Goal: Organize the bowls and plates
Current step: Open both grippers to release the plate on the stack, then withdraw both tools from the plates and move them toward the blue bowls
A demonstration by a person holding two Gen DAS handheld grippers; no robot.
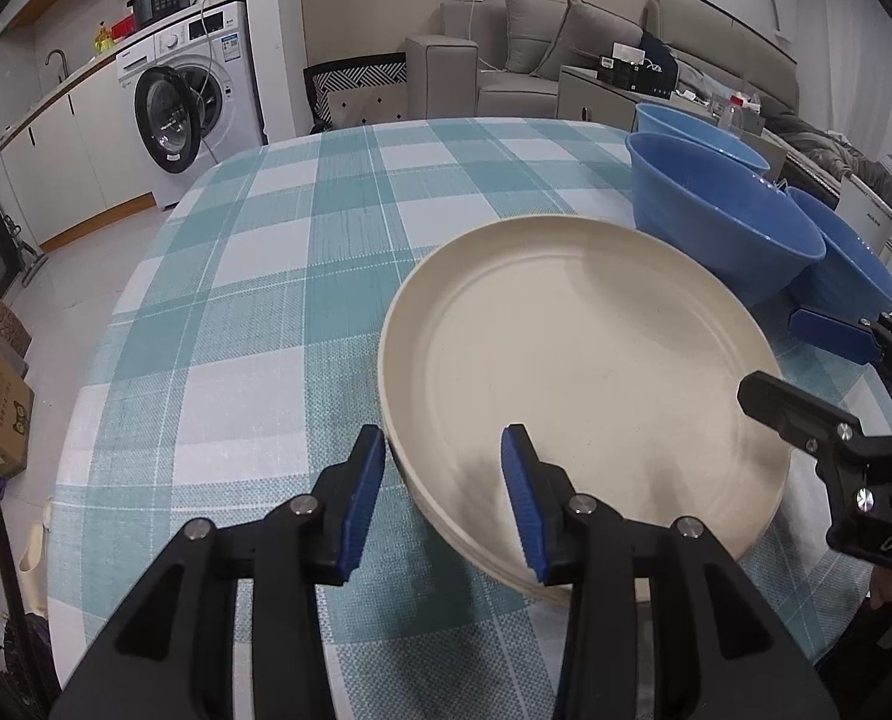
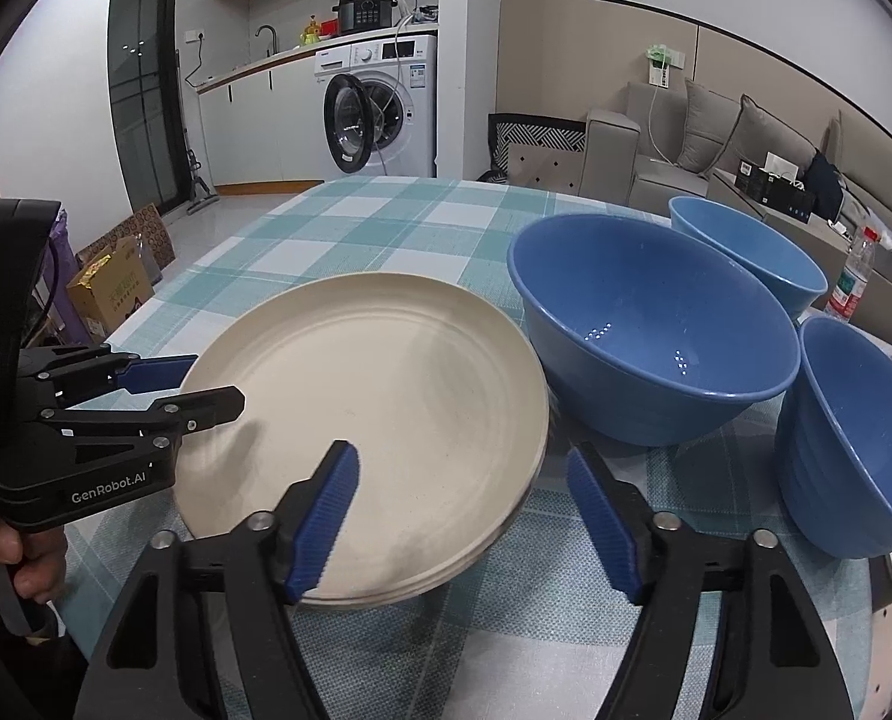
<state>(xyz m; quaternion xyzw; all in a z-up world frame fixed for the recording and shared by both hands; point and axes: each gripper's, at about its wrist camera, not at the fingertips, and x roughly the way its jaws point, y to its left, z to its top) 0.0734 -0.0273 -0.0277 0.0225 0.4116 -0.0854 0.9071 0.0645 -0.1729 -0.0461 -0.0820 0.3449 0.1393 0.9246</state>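
Note:
A stack of cream plates (image 1: 583,360) (image 2: 374,408) lies on the checked tablecloth. In the left wrist view my left gripper (image 1: 443,492) is open astride the stack's near left rim, one blue pad outside it and one over the top plate, neither pressing. In the right wrist view my right gripper (image 2: 463,510) stands wide open around the near right rim, pads apart from it. Each gripper also shows in the other's view, the right gripper (image 1: 805,372) and the left gripper (image 2: 206,387). Three blue bowls (image 2: 655,348) (image 2: 745,246) (image 2: 853,438) stand upright right of the plates.
The table (image 1: 266,276) carries a teal and white checked cloth, with bare cloth left of and beyond the plates. A washing machine (image 1: 188,102), a grey sofa (image 2: 685,144), cardboard boxes (image 2: 110,288) on the floor and a water bottle (image 2: 853,282) surround it.

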